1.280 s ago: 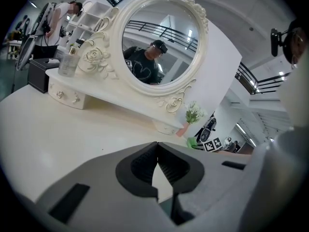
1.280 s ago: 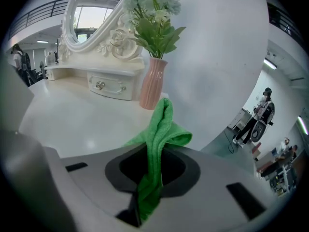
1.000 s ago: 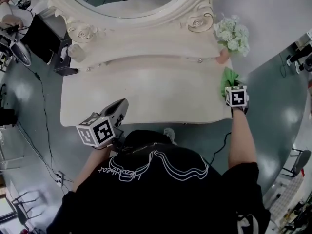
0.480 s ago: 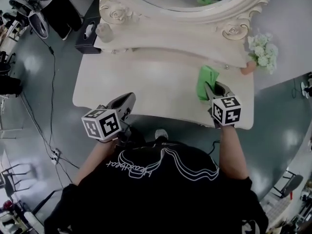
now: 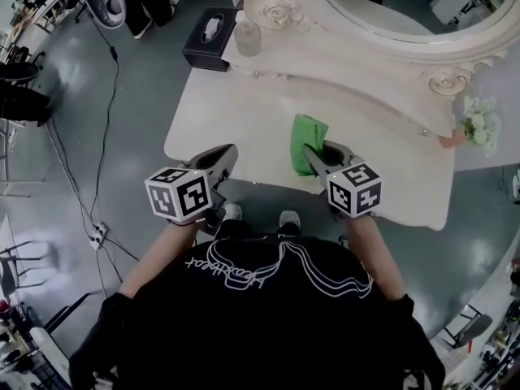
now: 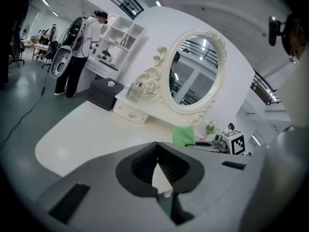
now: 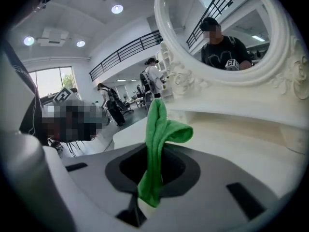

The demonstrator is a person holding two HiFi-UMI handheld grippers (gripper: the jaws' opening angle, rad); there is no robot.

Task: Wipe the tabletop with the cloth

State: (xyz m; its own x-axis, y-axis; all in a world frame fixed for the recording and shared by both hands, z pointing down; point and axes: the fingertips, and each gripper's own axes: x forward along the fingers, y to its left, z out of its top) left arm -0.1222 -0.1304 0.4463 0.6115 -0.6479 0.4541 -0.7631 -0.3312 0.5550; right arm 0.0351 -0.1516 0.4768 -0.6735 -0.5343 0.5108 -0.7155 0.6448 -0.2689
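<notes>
A black tissue box (image 5: 210,41) stands just beside a glass bottle (image 5: 247,37), flowers (image 5: 479,128) well apart.

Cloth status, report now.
Left tongs shut, empty. Right tongs shut on green cloth, at tabletop front. Bottle, tissue box at rear corner, apart.

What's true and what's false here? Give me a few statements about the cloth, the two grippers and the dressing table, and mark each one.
1. The right gripper is shut on the green cloth. True.
2. The left gripper holds a second cloth. False: its jaws are together with nothing between them.
3. The black tissue box stands right beside the flowers. False: the box is at the table's left end and the flowers at its right end.
4. The mirror is oval, in an ornate white frame. True.
</notes>
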